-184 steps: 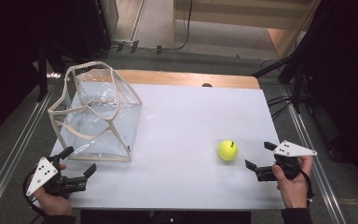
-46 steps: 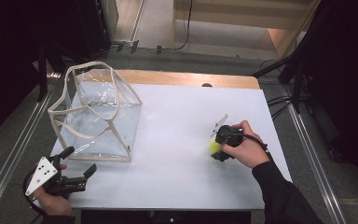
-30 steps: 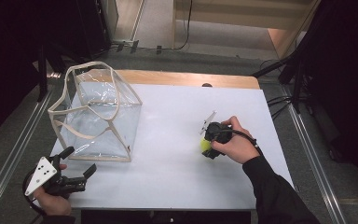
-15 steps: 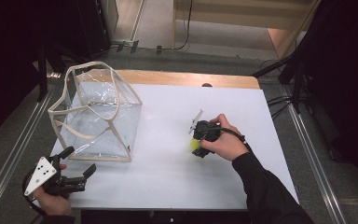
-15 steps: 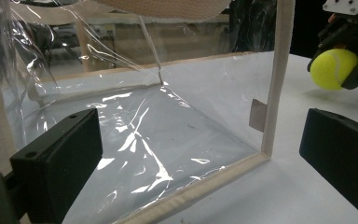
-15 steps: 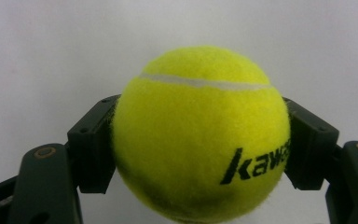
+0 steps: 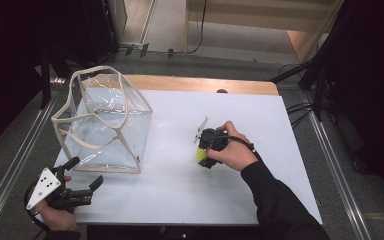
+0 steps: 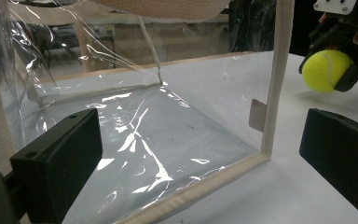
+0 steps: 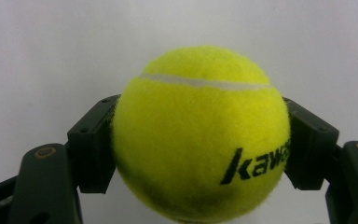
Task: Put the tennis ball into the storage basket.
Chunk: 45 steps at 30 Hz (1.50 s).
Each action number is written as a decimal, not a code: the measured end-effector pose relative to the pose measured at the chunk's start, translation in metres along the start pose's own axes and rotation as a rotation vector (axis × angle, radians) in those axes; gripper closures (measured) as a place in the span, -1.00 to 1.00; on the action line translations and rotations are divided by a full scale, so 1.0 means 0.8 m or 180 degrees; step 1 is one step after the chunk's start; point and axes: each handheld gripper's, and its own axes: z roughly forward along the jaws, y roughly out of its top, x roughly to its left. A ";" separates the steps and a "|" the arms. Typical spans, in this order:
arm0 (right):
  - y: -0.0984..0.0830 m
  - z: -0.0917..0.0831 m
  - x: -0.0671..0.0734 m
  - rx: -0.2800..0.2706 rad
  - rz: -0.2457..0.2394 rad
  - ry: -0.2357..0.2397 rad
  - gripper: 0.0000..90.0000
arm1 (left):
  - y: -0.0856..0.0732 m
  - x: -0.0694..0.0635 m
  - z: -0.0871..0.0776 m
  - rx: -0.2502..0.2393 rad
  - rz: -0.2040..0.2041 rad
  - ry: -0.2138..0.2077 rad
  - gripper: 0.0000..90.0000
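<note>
Both jaws of the right gripper (image 9: 200, 140) are clamped on the tennis ball (image 9: 200, 135), one black pad pressed into each flank, the white seam arcing over the top. From above, that ball (image 7: 200, 155) sits a little right of centre frame, over the white table (image 7: 180, 200), well apart from the clear bag (image 7: 105, 125) standing open at the upper left. Down in the lower left corner the left gripper (image 7: 80, 185) has its jaws spread with nothing between them, just beside the bag's near corner; in its own view the bag's cream edging (image 8: 275, 74) rises between the pads and the ball (image 8: 327, 70) shows at the upper right.

My guess is the ball is headed for the bag. To do that well, keep the squeeze even, carry it high enough to clear the floppy rim, and release only once it is over the opening. The idle gripper could steady the rim if it sags.
</note>
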 end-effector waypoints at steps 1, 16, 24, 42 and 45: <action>0.002 -0.001 0.001 0.0015 0.0001 -0.0005 -0.48 | 0.000 0.000 0.000 0.0006 0.0010 -0.0006 -1.00; 0.032 -0.001 0.010 -0.0052 -0.0120 0.0053 -0.48 | 0.000 0.000 0.000 0.0006 0.0012 -0.0010 -1.00; 0.050 0.000 0.015 -0.0087 -0.0233 0.0077 -0.48 | 0.000 0.000 0.000 0.0004 0.0006 -0.0009 -1.00; 0.088 -0.002 0.029 -0.0128 -0.0388 0.0132 -0.48 | 0.001 -0.001 0.000 0.0032 0.0039 -0.0011 -1.00; 0.092 -0.003 0.032 -0.0116 -0.0357 0.0145 -0.48 | 0.001 -0.001 0.000 0.0033 0.0041 -0.0011 -1.00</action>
